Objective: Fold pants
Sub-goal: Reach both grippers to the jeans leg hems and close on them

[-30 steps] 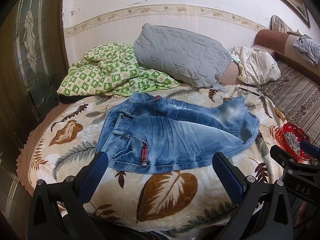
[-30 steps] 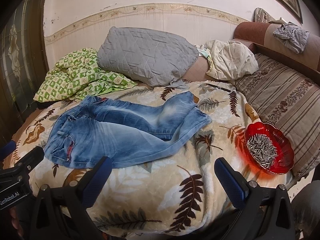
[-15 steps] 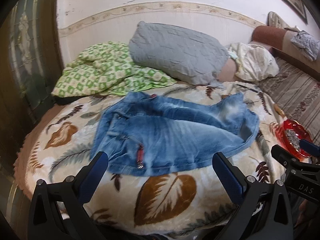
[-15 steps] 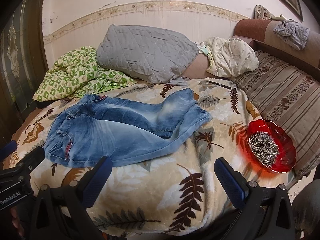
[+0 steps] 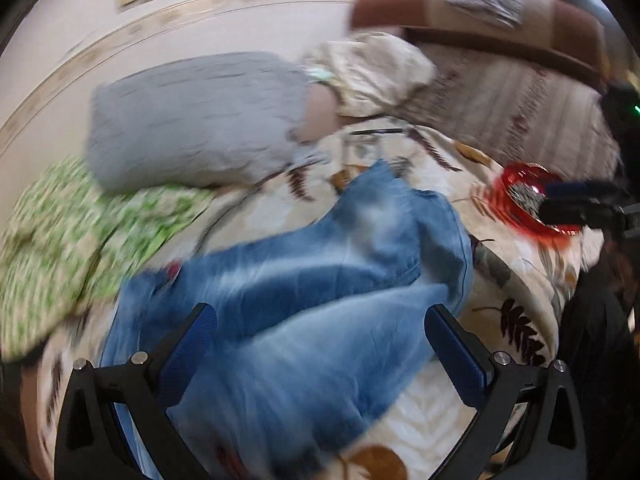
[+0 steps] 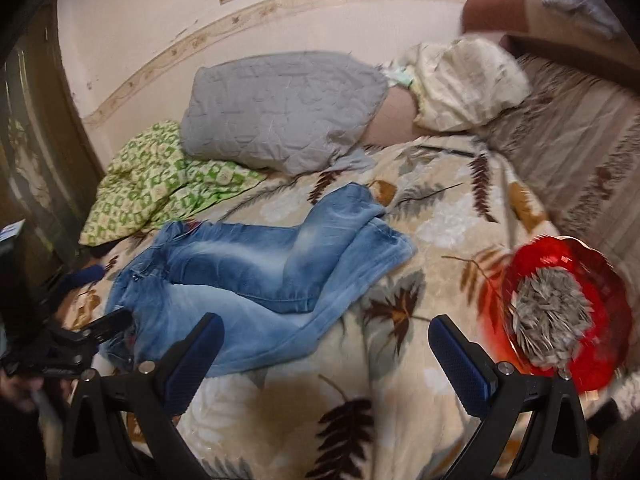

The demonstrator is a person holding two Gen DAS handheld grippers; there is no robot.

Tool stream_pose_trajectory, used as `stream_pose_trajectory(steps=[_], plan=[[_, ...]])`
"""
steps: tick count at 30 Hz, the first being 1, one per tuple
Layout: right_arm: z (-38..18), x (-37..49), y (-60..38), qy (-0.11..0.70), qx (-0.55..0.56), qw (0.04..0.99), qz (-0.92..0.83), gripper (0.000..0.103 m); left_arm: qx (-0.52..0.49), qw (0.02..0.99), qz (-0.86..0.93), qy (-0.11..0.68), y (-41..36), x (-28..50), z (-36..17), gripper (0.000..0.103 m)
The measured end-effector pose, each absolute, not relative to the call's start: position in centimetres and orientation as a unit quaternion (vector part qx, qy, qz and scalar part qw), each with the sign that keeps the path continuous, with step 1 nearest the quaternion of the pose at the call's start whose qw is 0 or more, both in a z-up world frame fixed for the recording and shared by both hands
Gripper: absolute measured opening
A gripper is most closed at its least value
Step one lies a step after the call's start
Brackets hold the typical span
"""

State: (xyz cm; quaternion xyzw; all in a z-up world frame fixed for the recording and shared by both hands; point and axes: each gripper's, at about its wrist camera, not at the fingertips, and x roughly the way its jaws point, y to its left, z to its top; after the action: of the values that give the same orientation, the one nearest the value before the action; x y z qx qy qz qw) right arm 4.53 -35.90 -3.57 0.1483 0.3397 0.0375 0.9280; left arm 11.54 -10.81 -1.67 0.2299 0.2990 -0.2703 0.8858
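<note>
Left gripper (image 5: 320, 344): black frame, blue-padded fingers spread wide, nothing between them; it hangs over the waist end of the pants. The view is motion-blurred.

Right gripper (image 6: 324, 352): same build, fingers spread equally wide, holding nothing; it hangs over the near bed edge, its left pad just over the pants' lower leg.

Faded blue denim pants (image 6: 256, 272): lying flat and unfolded on the bed, waist toward 9 o'clock in the right wrist view, the two legs running side by side toward 2 o'clock, hems slightly fanned apart.

Cream plush blanket with brown and grey leaf print (image 6: 440, 216): covers the bed beneath the pants.

Red translucent glass bowl of striped sunflower seeds (image 6: 600, 292): on the blanket at 3 o'clock, well apart from the pants' hems.

Green-and-white patterned quilt (image 6: 152, 184): crumpled at 10 o'clock, just beside the waistband.

Grey quilted pillow (image 6: 280, 108): at 12 o'clock, overlapping the quilt.

Cream crumpled cloth (image 6: 464, 80): at 1 o'clock, beside the pillow.

Brown striped sofa cushion (image 6: 576, 128): at 2 o'clock.
</note>
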Motion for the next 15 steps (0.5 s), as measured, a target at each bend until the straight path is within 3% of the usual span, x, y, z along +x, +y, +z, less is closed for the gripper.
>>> stream_pose_trajectory(steps=[9,15], plan=[[-2.8,15.6,-41.2,0.383,0.173,0.904,0.083,0.099,0.305,0.818,-0.368,0.321,-17.2,19.6,-2.4,0.103],[-5.5,25.3,-43.5,0.466,0.243,0.844,0.108,0.072,0.308,0.795,-0.378,0.361,-20.0,25.4,-5.1,0.103]])
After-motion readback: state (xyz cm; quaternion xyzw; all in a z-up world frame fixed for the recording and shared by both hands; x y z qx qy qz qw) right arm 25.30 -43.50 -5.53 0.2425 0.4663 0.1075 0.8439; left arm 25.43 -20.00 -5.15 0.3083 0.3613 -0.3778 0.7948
